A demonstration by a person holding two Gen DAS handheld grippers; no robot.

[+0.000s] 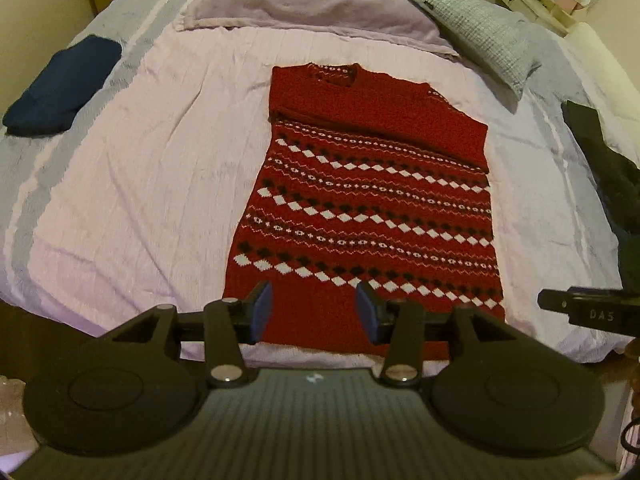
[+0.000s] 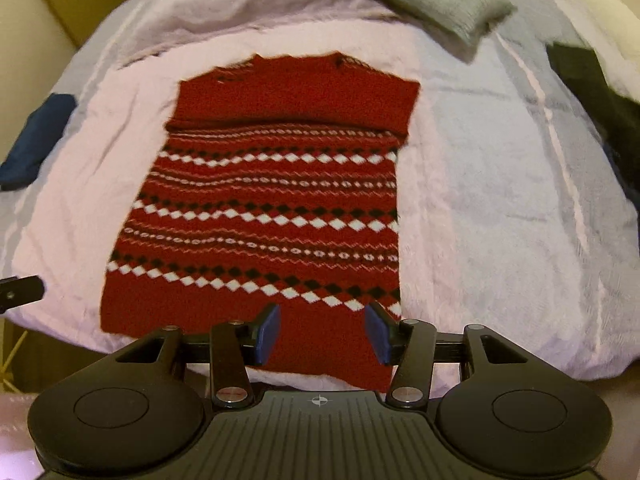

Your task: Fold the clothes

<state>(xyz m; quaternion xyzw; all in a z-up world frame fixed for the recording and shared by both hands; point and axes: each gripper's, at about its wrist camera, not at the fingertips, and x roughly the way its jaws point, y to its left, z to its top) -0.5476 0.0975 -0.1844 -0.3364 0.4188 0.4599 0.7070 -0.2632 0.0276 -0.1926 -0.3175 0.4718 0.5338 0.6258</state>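
From my remote seat, the bed (image 1: 132, 184), under a pale lilac cover, fills both wrist views, with a lilac pillow (image 1: 304, 4) and a grey cushion (image 1: 476, 28) at its far end. A folded navy garment (image 1: 60, 88) sits at one edge and a dark heap of clothing (image 1: 604, 168) at the other.

Laid flat in the middle is the red patterned sweater (image 1: 360, 200), its sleeves already turned in across the chest so it forms a long rectangle, hem nearest me. It looks like a soft, fairly thick knit (likely to sag and stretch if lifted by a single point, but not slippery), so I would take it by the two hem corners.

The left gripper (image 1: 314, 312) hangs above the hem with its blue pads apart and nothing between them. The right gripper (image 2: 322, 332) hovers over the hem's other side, its jaws likewise wide and empty; its view is slightly blurred. Neither touches the knit.
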